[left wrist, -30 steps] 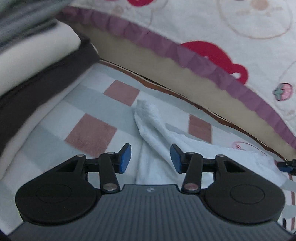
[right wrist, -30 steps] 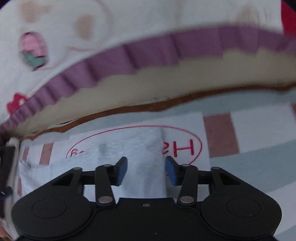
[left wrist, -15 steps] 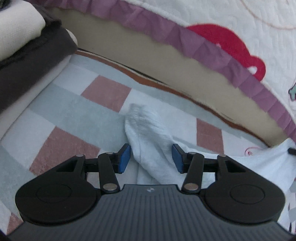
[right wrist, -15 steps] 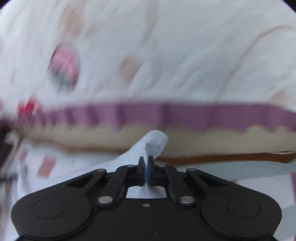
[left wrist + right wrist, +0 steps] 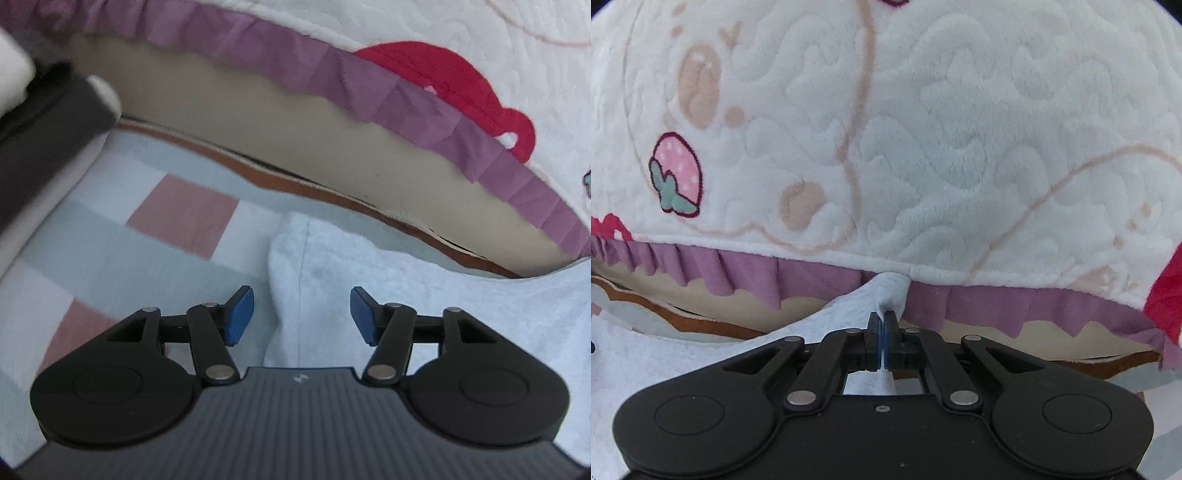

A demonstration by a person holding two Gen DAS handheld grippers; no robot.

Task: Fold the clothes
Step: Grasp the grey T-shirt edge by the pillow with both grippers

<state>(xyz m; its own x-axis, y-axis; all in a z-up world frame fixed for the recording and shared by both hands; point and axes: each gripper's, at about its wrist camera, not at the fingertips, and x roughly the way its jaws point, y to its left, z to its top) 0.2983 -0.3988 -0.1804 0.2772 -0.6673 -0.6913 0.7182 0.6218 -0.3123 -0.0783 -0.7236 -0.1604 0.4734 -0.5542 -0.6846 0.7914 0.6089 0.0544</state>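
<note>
A pale blue garment point(image 5: 388, 280) lies spread on a checked sheet point(image 5: 110, 236). My left gripper point(image 5: 302, 315) hovers over the garment's left end, its jaws opening, with cloth below and between the blue pads point(image 5: 242, 312) but not pressed. In the right wrist view, my right gripper point(image 5: 882, 334) is shut on a corner of the same pale blue garment point(image 5: 886, 291) and holds it lifted, the cloth stretching down to the left.
A white quilted blanket point(image 5: 923, 147) with a purple frill point(image 5: 369, 88) and strawberry print rises just behind the garment. Folded dark and white clothes point(image 5: 40, 125) are stacked at the far left in the left wrist view.
My right gripper closed on the garment's corner and lifted it. My left gripper slid along to the garment's left end and its jaws spread wider.
</note>
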